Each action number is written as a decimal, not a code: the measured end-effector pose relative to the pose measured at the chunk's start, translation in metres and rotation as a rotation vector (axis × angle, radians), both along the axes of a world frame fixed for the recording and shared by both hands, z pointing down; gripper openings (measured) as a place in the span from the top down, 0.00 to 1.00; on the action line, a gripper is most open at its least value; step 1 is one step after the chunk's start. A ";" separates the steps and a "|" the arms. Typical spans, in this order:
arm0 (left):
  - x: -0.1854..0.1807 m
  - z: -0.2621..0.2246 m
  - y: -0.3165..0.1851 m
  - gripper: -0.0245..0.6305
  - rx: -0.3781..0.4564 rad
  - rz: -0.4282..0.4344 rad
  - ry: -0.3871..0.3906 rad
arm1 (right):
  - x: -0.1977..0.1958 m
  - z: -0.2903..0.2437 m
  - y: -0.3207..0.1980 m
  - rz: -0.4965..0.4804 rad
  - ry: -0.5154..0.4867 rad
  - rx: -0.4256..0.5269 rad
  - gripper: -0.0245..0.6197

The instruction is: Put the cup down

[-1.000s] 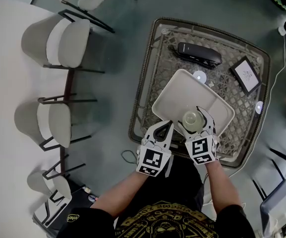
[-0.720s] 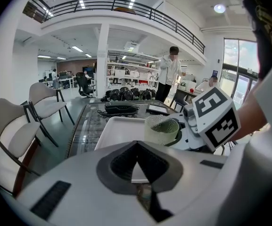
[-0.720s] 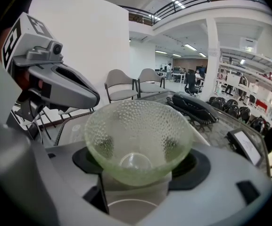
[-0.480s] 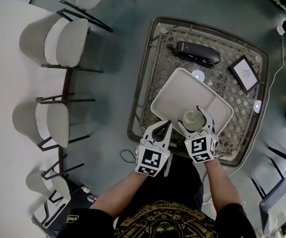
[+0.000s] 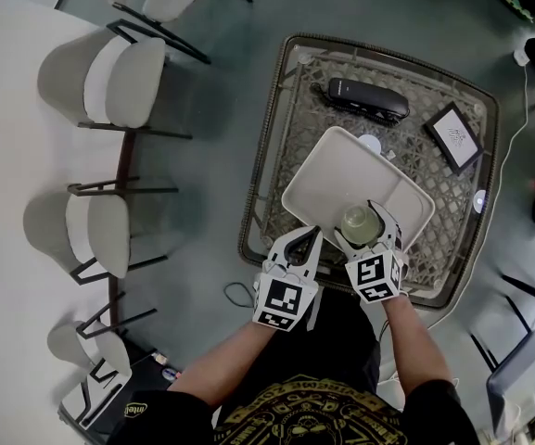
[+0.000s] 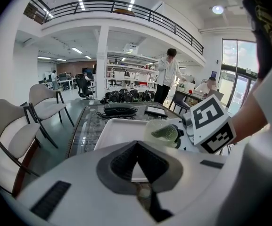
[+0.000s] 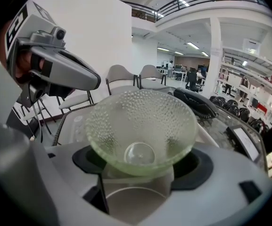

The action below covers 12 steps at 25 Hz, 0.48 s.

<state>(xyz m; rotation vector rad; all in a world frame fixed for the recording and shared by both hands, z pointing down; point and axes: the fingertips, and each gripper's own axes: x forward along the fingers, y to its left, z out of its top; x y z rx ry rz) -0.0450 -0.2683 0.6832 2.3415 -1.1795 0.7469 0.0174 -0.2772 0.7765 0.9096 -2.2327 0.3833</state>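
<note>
Cup: pale green dimpled glass cup, flared like a small bowl, with a narrow round base showing through the bottom.
Where it is: over the near right part of a white rounded-corner tray. I cannot tell whether its base touches the tray.
Hold: the right gripper is clamped on the cup, one jaw on each side of the lower wall, below the flare.
Attitude: the mouth looks up toward the head view. The right gripper view looks straight down into it, and it appears empty.
Handling, my guess: light, rigid and brittle. The dimples give the pads some bite, but the tapered wall could slide out if squeezed high.
Best hold, my guess: low on the wall near the base, as now. Set it down flat before easing off, since glass on a hard tray would chip if dropped.
Left gripper: just beside the right one at the tray's near edge, jaws closed tip to tip with nothing between them.
Support: square wicker-rimmed glass-topped table under the tray.
Also on table: black telephone handset and small black-framed card, both beyond the tray and clear of the cup.
</note>
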 end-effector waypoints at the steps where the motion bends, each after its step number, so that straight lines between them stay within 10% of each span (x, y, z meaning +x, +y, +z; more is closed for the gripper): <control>1: 0.000 -0.001 0.001 0.96 0.001 0.001 0.000 | 0.001 0.000 0.000 0.002 0.001 0.001 0.38; 12: 0.006 -0.015 0.006 0.96 0.023 0.030 0.013 | 0.014 -0.009 0.010 0.074 -0.004 -0.015 0.37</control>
